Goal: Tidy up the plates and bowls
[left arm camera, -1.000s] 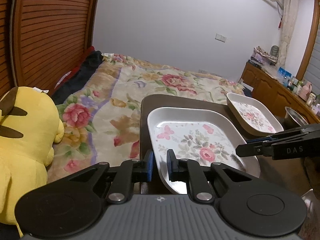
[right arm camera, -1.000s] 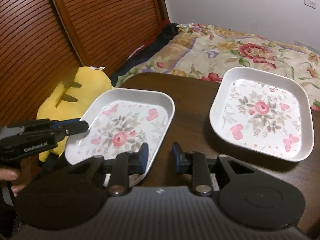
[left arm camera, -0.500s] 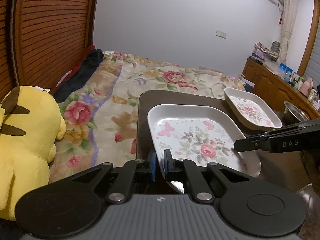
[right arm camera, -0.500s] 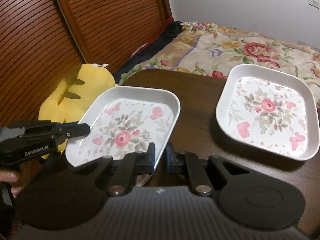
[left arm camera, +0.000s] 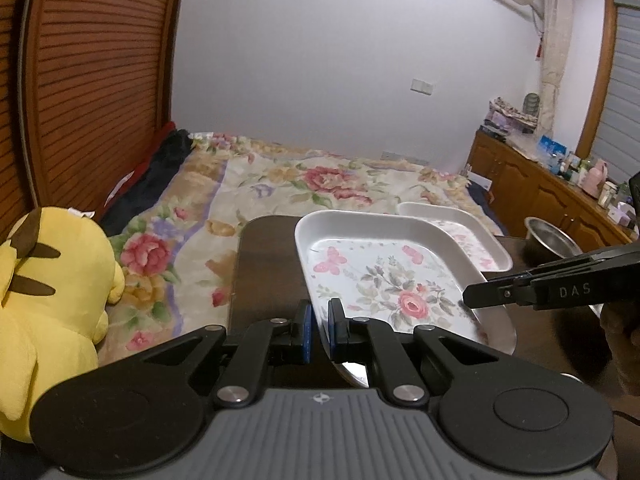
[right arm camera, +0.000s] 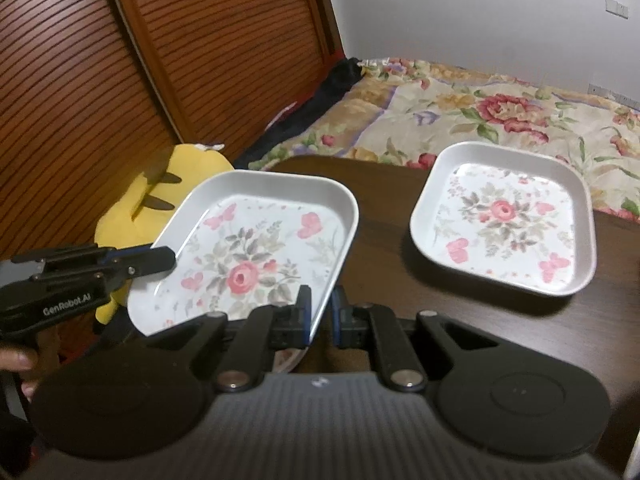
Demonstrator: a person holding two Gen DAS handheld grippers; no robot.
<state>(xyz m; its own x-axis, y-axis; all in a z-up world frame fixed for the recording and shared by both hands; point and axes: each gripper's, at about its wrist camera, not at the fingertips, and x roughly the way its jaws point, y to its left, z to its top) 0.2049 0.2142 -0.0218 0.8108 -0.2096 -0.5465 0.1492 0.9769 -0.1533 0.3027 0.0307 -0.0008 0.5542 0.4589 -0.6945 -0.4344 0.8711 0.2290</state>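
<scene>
Two grippers, left gripper and right gripper, each clamped on an edge of one floral plate, held tilted above the dark table. Second plate lies flat, to the right, nearer the right gripper.

both grippers clamped, plate lifted

There were two white square floral-patterned plates, one shiny round steel bowl, one yellow plush toy, and two black hand-held grippers.
</scene>
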